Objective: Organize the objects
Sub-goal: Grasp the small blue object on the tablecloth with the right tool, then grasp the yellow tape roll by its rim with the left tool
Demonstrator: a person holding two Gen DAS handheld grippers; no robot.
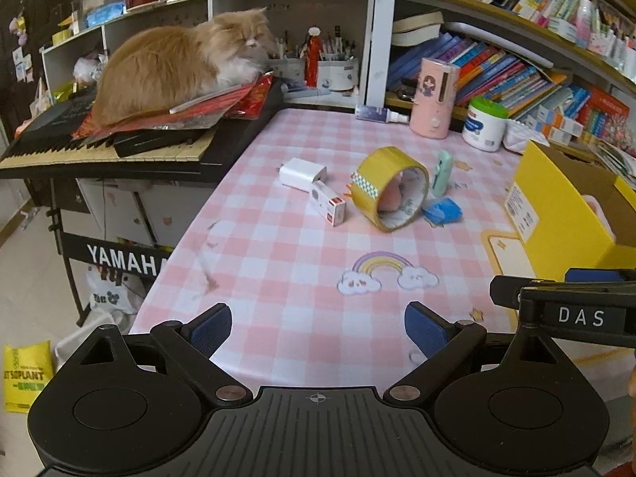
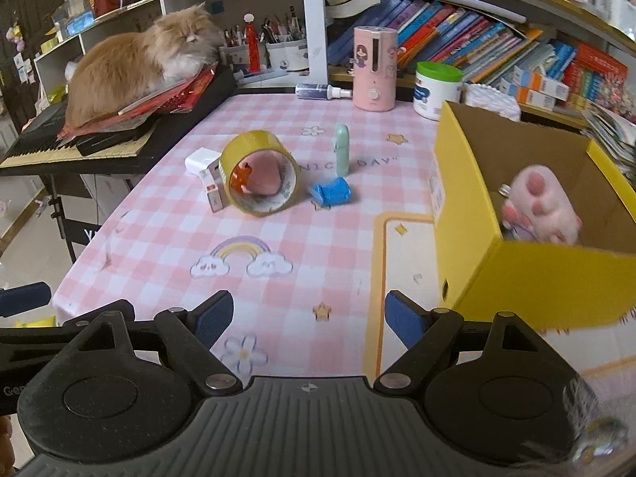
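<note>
A yellow tape roll (image 1: 391, 187) (image 2: 260, 173) stands on edge mid-table. Beside it lie a white charger (image 1: 303, 173) (image 2: 202, 160), a small white box (image 1: 326, 202) (image 2: 213, 194), a mint green case (image 1: 442, 173) (image 2: 342, 155) and a blue item (image 1: 442, 210) (image 2: 332, 192). An open yellow box (image 1: 564, 214) (image 2: 536, 274) at the right holds a pink paw plush (image 2: 542, 208). My left gripper (image 1: 318, 328) and right gripper (image 2: 308, 320) are both open and empty, low over the near table.
An orange cat (image 1: 175, 63) (image 2: 139, 63) lies on a keyboard (image 1: 99, 147) at the table's left. A pink humidifier (image 1: 435, 97) (image 2: 375, 67), a white jar (image 1: 485, 123) (image 2: 437, 89) and a spray bottle (image 1: 379, 114) (image 2: 322, 90) stand at the back before bookshelves.
</note>
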